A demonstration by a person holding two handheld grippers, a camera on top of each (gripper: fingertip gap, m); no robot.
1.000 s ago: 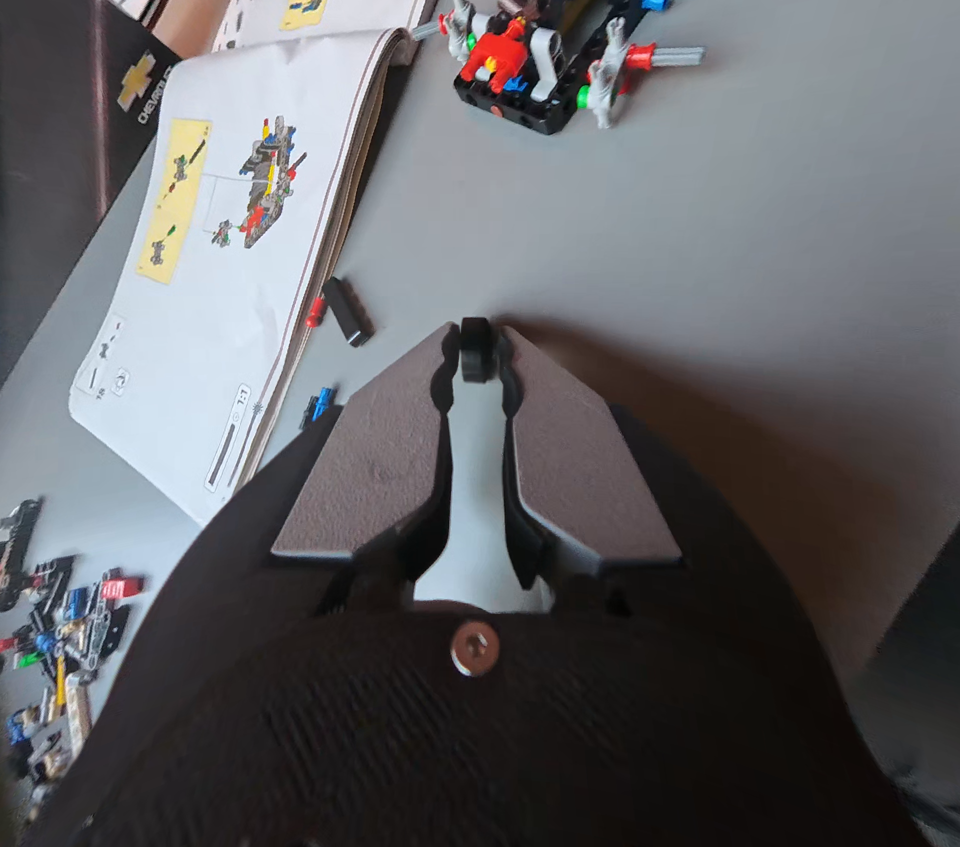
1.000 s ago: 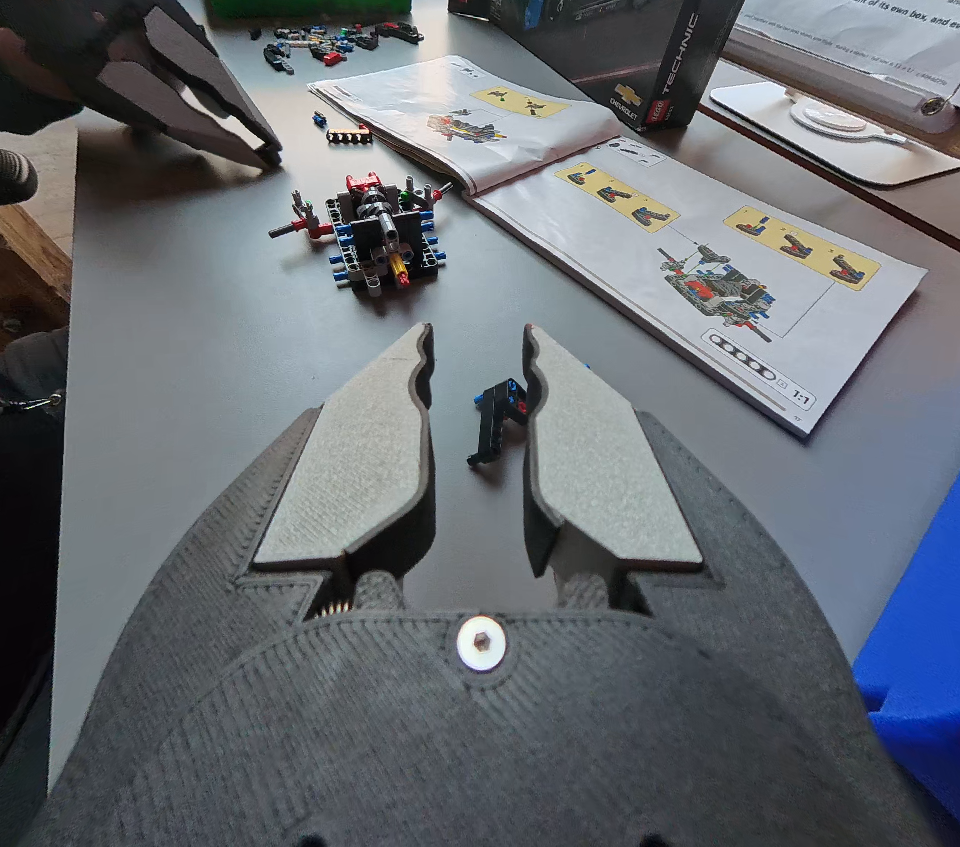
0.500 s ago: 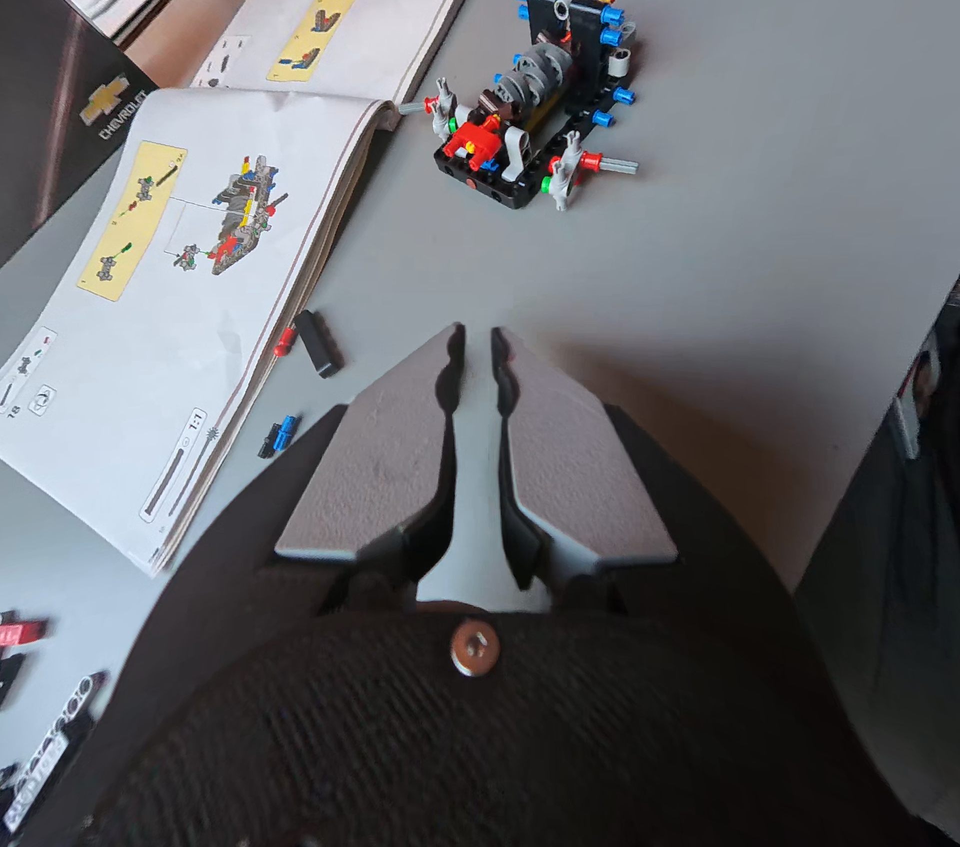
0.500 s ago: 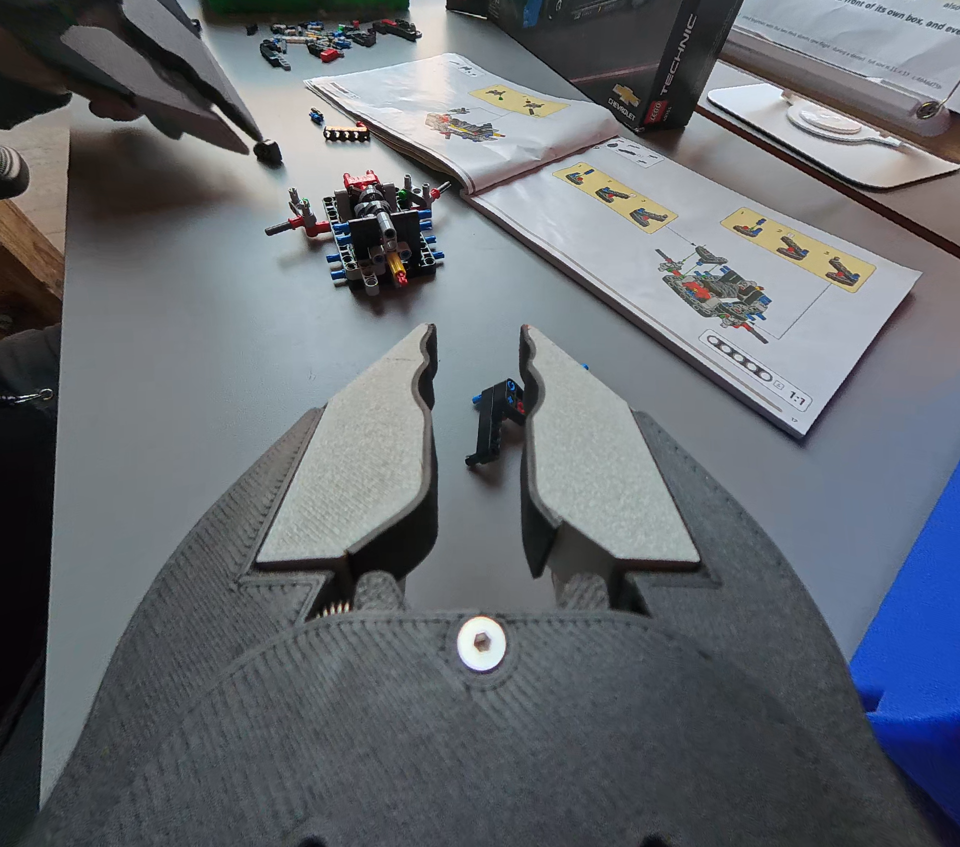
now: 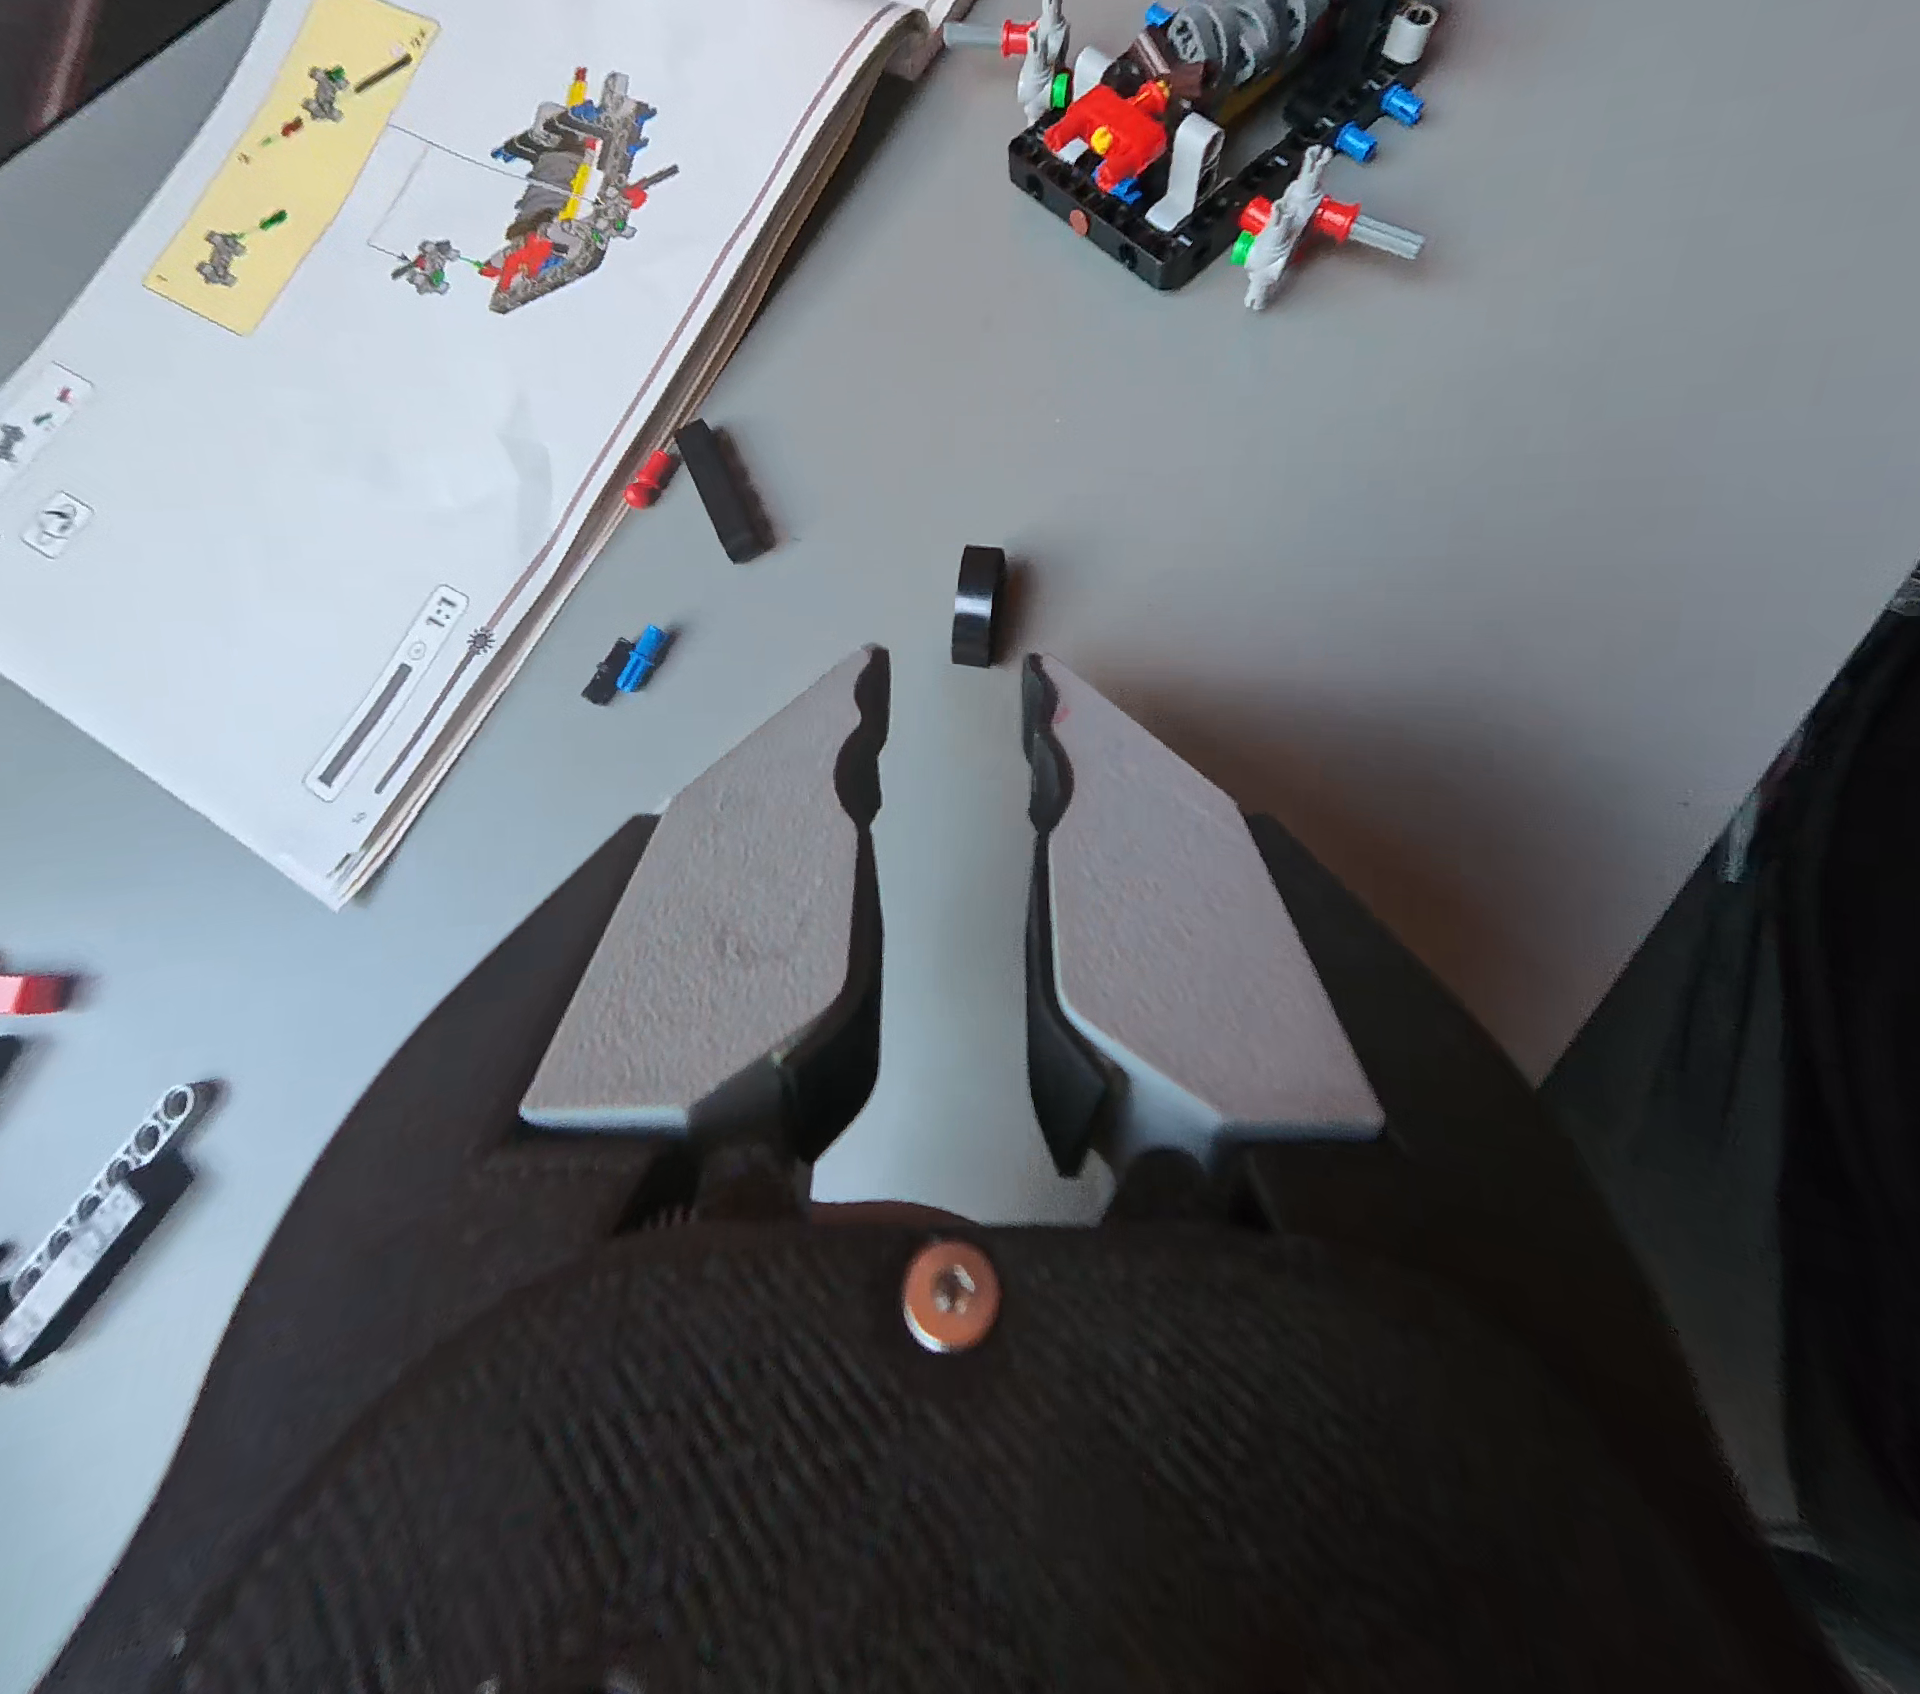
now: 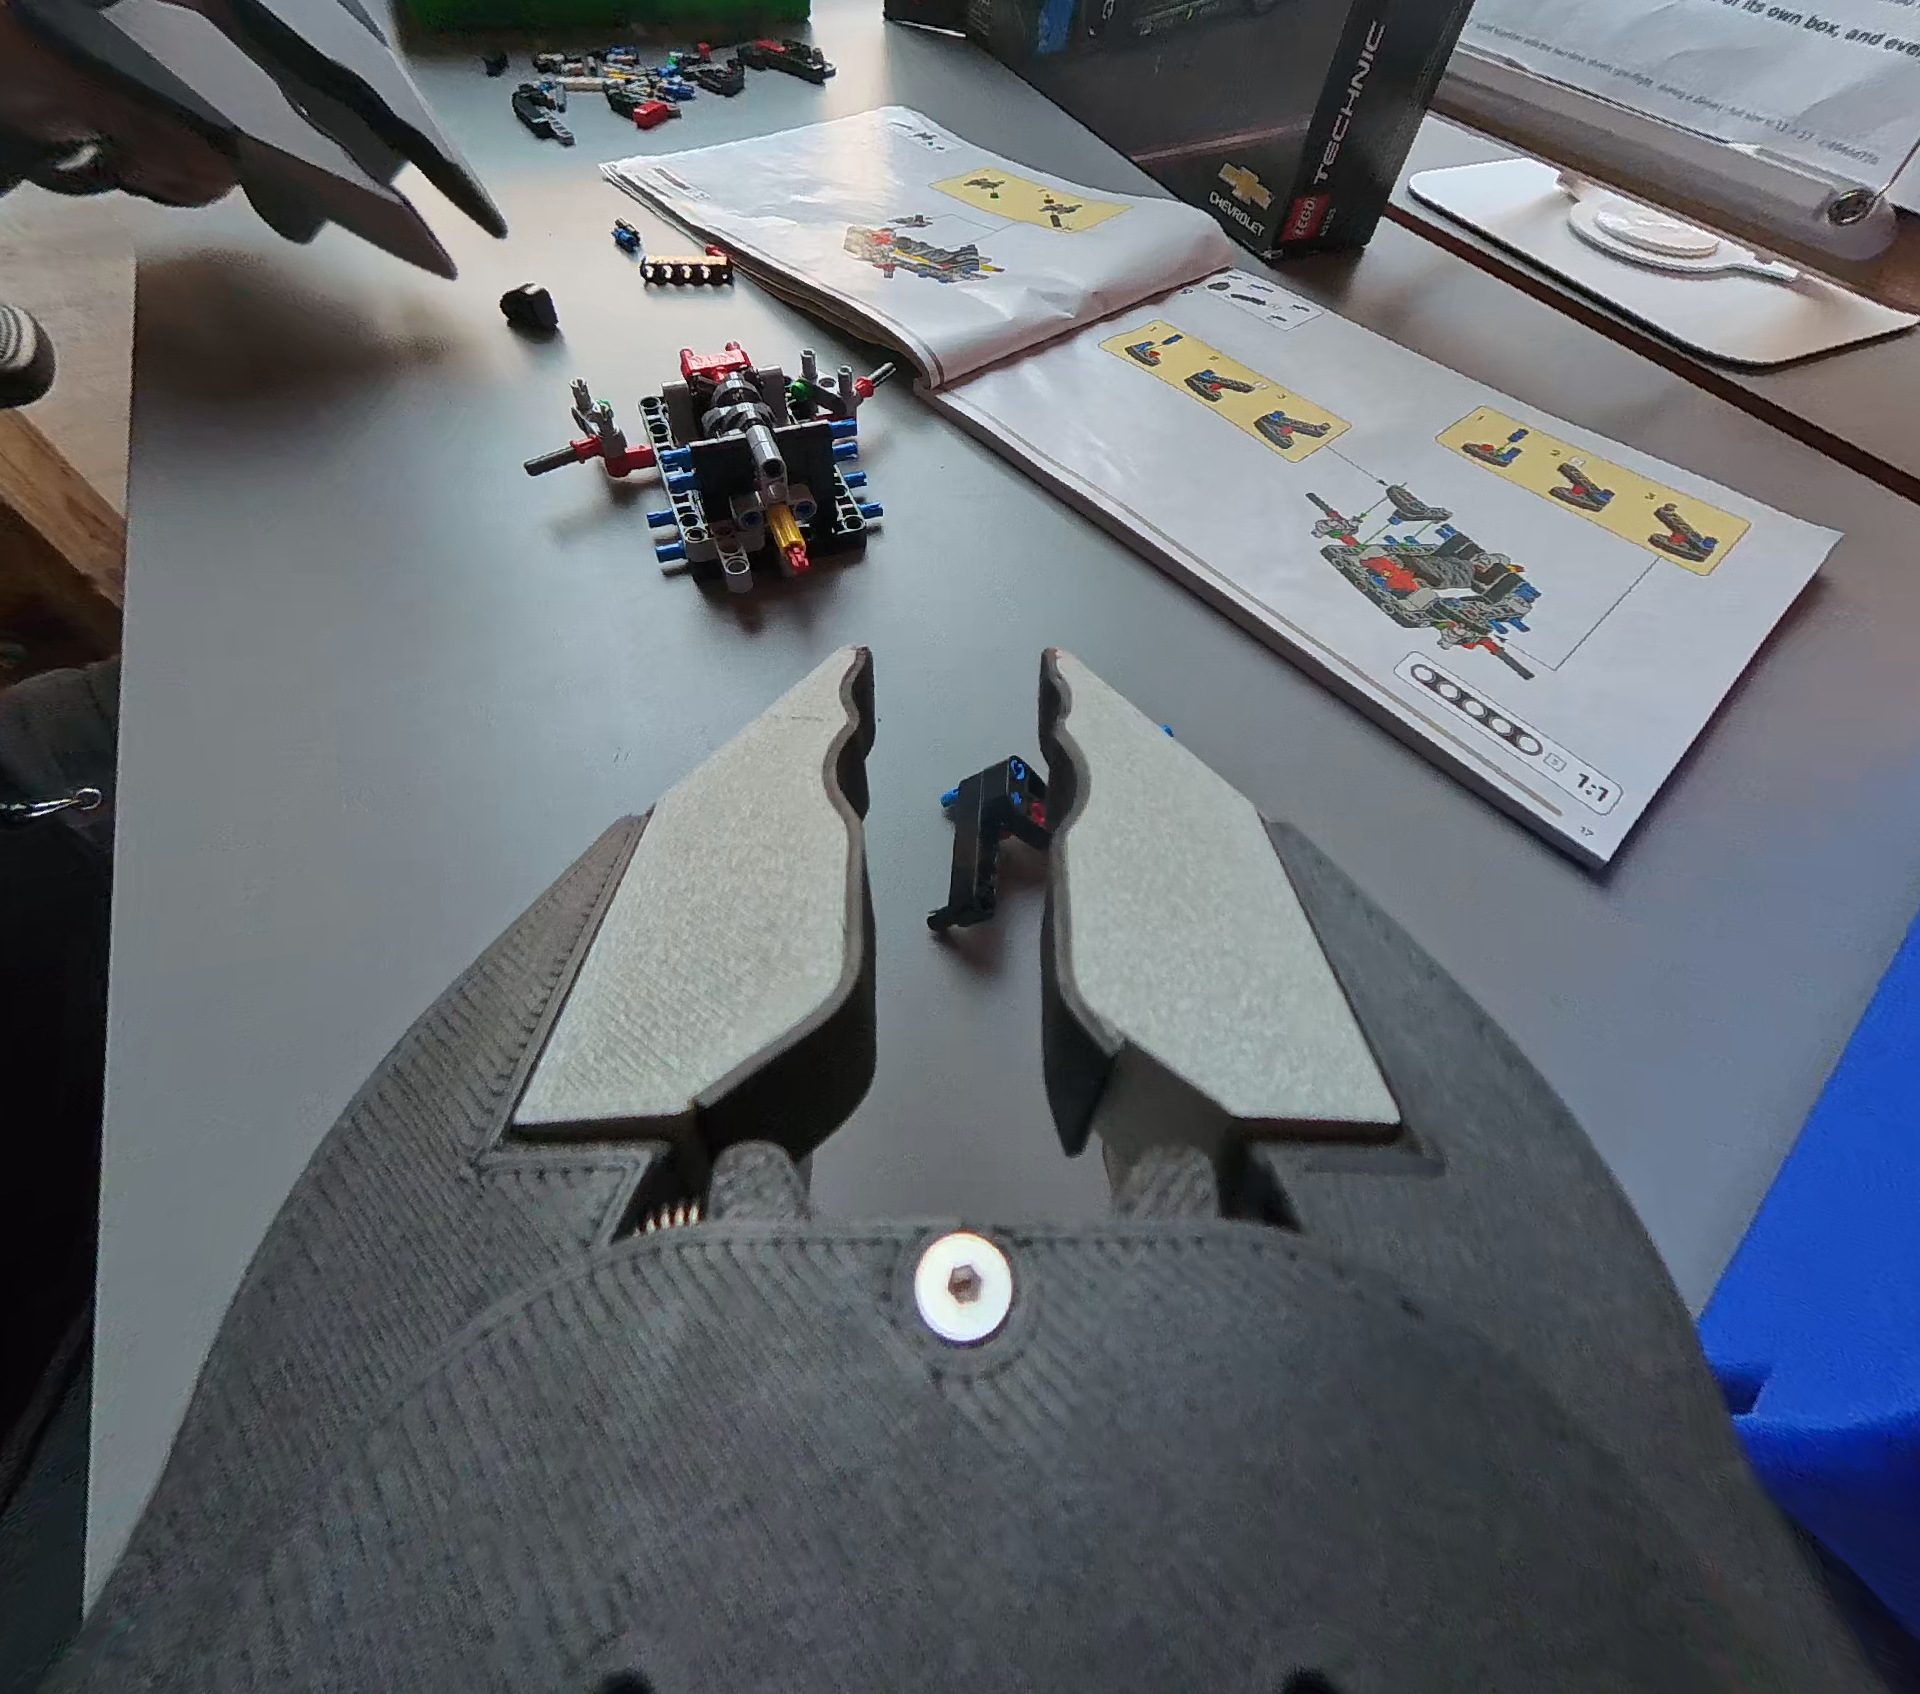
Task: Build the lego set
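While the left gripper (image 5: pixel 954 670) hangs above the table (image 5: pixel 1351 501) with its fingers apart and empty, a small black round piece (image 5: pixel 978 604) stands on edge just beyond the fingertips, not touching them. The half-built model (image 5: pixel 1226 96) sits farther on, beside the open instruction booklet (image 5: pixel 343 356). The right gripper (image 6: pixel 957 670) is likewise open and grips nothing; a black bent piece (image 6: pixel 982 834) lies on the table between its fingers, close against the right one.
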